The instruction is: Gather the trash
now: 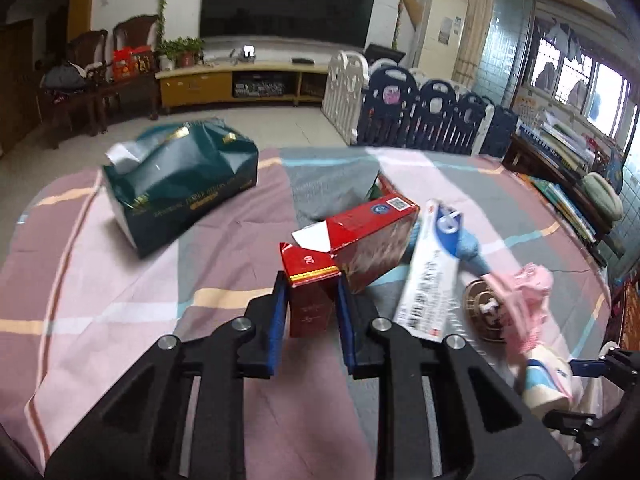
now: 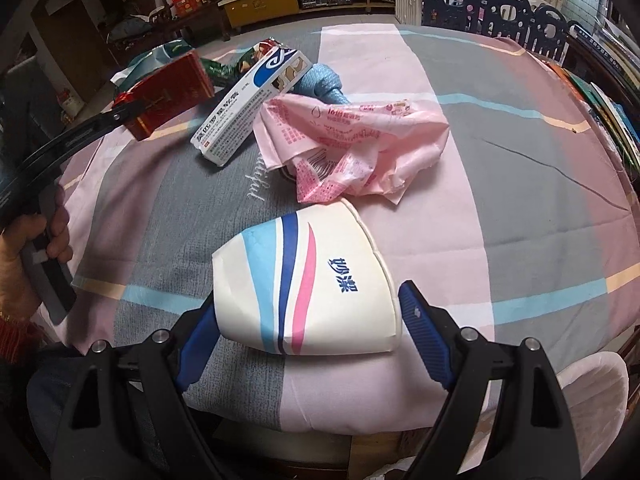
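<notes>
My left gripper (image 1: pixel 310 288) is clamped on the small red cardboard cigarette pack (image 1: pixel 310 292) at centre frame, pads pinching both narrow sides and its torn lid flap standing open at the top; gripping across the slim width looks like the surest hold on a light box. Just behind it, touching, lies the bigger red carton (image 1: pixel 372 240), with the white-and-blue toothpaste box (image 1: pixel 428 272) leaning alongside to the right. The dark green crumpled paper bag (image 1: pixel 180 184) sits well apart at upper left, mouth gaping, likely where the trash goes.

My right gripper (image 2: pixel 308 320) stands wide, its jaws to either side of the squashed white paper cup (image 2: pixel 304 280) at lower centre. The left pad touches its edge and the right is clear, so nothing is gripped yet. The pink crumpled plastic wrapper (image 2: pixel 352 148) waits beyond it on the striped pink-and-grey tablecloth (image 2: pixel 500 160).
</notes>
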{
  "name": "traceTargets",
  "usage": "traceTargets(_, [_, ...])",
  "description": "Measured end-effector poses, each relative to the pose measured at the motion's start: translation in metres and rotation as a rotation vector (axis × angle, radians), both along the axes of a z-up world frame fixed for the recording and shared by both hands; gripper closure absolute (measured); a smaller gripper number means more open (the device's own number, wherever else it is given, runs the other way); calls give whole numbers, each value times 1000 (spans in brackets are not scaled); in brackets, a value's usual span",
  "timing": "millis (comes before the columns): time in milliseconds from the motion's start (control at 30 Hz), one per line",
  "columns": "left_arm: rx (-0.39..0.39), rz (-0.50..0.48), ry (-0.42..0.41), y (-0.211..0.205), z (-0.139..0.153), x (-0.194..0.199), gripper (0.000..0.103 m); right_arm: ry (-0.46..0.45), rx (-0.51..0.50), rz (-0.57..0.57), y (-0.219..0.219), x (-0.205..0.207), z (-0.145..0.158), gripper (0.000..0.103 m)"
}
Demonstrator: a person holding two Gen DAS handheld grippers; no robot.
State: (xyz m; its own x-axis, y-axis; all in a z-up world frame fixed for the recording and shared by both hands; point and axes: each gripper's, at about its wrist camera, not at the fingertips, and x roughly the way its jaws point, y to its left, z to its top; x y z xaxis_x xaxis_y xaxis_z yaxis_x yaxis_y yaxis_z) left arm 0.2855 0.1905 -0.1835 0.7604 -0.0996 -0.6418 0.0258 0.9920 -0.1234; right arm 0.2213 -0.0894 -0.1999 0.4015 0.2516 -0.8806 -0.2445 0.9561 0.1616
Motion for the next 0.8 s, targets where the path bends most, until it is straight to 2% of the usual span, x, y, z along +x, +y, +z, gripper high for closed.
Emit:
traceTargets(100, [4, 73, -49, -11, 29, -37, 79, -18, 1, -18, -5, -2, 9, 20])
traceTargets(167, [-30, 147, -73, -18, 46, -65, 79, -35, 2, -27, -8, -5, 17, 20])
traceTargets(300, [-88, 278, -108, -37, 58, -109, 79, -89, -39, -33, -16, -15, 33, 20])
traceTargets(500, [-135, 300, -123, -59, 51, -141, 79, -89, -89, -90, -34, -20, 43, 20])
traceTargets(567, [-192, 281, -127, -60, 47, -148, 79, -74, -88, -116, -38, -22, 44, 20])
traceTargets(667, [-225, 271, -123, -58, 43, -149, 79, -47, -87, -138, -37, -23, 43, 20])
traceTargets(800, [-321, 273, -84, -47, 32, -144, 79, -51, -101, -121, -25, -29, 47, 20])
